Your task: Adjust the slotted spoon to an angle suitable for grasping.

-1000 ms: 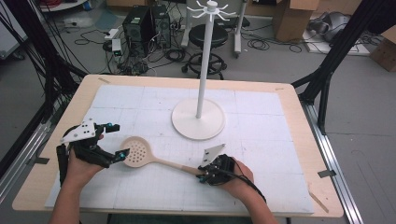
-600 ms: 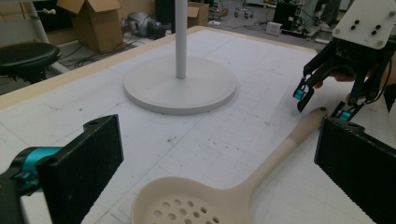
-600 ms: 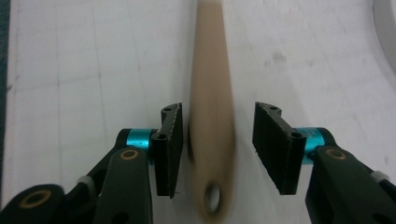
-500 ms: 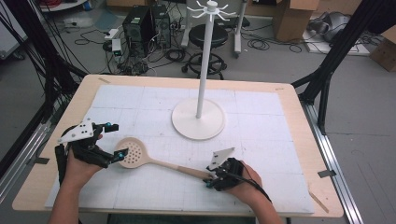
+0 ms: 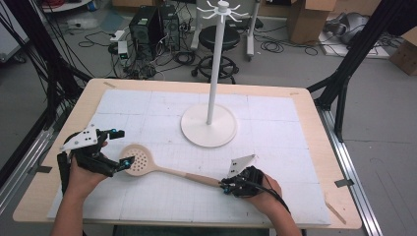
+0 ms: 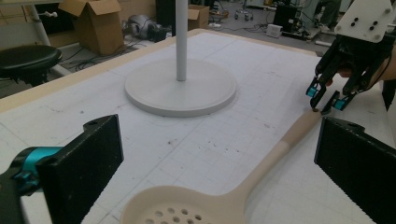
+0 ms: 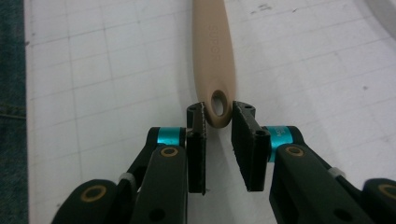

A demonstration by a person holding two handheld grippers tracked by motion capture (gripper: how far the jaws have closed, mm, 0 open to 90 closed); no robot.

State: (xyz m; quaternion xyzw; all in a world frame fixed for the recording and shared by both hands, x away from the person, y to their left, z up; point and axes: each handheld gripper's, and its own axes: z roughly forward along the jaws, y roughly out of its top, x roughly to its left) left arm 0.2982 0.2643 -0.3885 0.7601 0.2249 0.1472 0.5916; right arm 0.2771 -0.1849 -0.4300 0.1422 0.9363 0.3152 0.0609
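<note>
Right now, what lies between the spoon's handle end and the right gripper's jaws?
Nothing: in the right gripper view the right gripper straddles the slotted spoon at its hole, narrow gaps either side.

Beige slotted spoon [image 5: 162,168] flat on mat, handle end seemingly ungripped.

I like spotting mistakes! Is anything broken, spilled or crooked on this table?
Nothing stands out. The slotted spoon lies flat and whole on the white mat, and the hook stand stands upright. The right gripper has its jaws on either side of the handle's end; the left gripper is open by the bowl.
</note>
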